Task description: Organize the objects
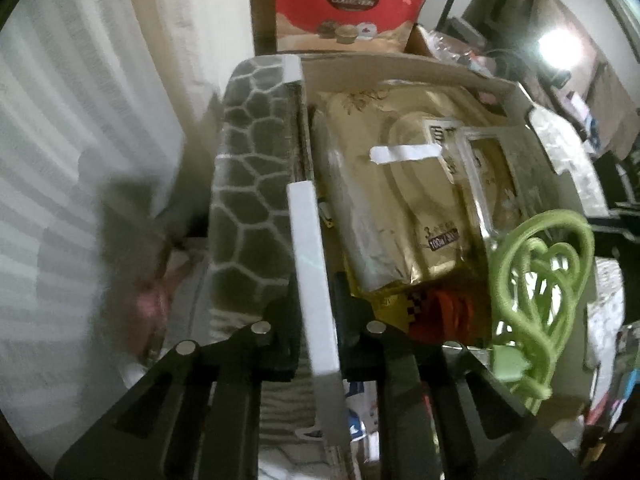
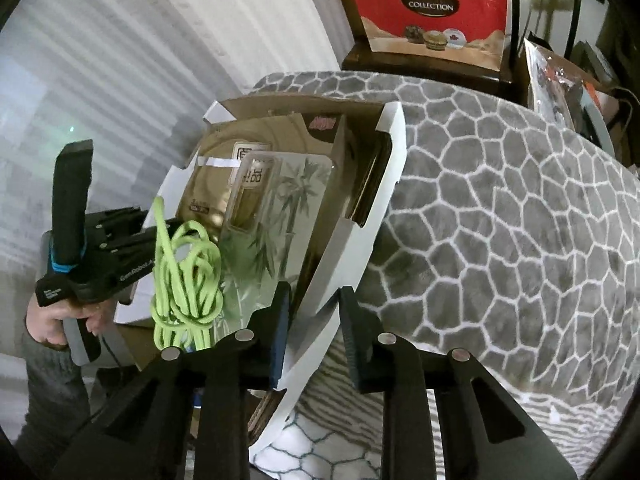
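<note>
An open cardboard box [image 1: 308, 248] with white flaps holds gold and silver packets [image 1: 396, 208] and a coiled green cord [image 1: 540, 276]. My left gripper [image 1: 316, 312] is shut on the box's left white wall. In the right wrist view my right gripper [image 2: 314, 320] is shut on the box's right white flap [image 2: 352, 240]. The green cord [image 2: 184, 272] hangs at the box's near left corner, and the packets [image 2: 276, 200] lie inside. The left gripper [image 2: 112, 252] shows there at the box's far side, held by a hand.
The box rests against a grey cushion with a white cell pattern [image 2: 500, 220], also in the left wrist view [image 1: 248, 184]. A red "Collection" bag [image 2: 432, 8] stands behind on dark furniture. White curtains [image 2: 120, 60] hang at left. Clutter [image 1: 568, 92] lies at right.
</note>
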Action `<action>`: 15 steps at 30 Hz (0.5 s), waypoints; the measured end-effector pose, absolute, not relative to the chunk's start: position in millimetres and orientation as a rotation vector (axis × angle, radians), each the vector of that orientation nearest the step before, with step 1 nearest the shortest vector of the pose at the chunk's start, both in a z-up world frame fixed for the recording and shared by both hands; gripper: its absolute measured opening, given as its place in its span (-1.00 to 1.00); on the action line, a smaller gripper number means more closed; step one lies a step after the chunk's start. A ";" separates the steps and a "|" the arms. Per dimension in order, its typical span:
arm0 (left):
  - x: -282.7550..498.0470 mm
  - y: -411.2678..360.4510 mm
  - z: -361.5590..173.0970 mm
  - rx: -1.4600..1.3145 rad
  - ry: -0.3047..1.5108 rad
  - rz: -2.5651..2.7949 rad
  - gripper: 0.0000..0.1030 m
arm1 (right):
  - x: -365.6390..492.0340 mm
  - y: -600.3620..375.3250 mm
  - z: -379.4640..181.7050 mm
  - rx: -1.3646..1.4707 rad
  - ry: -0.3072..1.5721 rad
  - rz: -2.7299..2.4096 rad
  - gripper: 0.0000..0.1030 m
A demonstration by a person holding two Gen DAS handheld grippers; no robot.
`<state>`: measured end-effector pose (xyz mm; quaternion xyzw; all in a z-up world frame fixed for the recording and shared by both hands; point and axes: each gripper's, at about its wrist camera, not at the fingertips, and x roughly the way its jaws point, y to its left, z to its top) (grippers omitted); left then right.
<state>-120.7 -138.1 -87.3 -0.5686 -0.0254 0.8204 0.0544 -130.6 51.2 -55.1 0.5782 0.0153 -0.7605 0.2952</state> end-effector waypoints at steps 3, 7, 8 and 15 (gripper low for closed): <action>-115.1 -127.3 -83.1 -1.720 -0.179 2.449 -0.60 | -140.2 63.9 -41.6 1.517 0.043 -2.072 -0.61; -109.8 -107.4 -85.2 -1.718 -0.352 2.374 -0.49 | -158.0 83.5 -26.0 1.514 0.047 -2.138 -0.63; -108.3 -98.8 -85.9 -1.719 -0.370 2.369 -0.45 | -161.9 86.9 -23.8 1.513 0.058 -2.148 -0.64; -102.9 -57.9 -91.4 -1.719 -0.432 2.373 -0.25 | -193.9 120.7 -32.1 1.568 0.082 -2.168 -0.67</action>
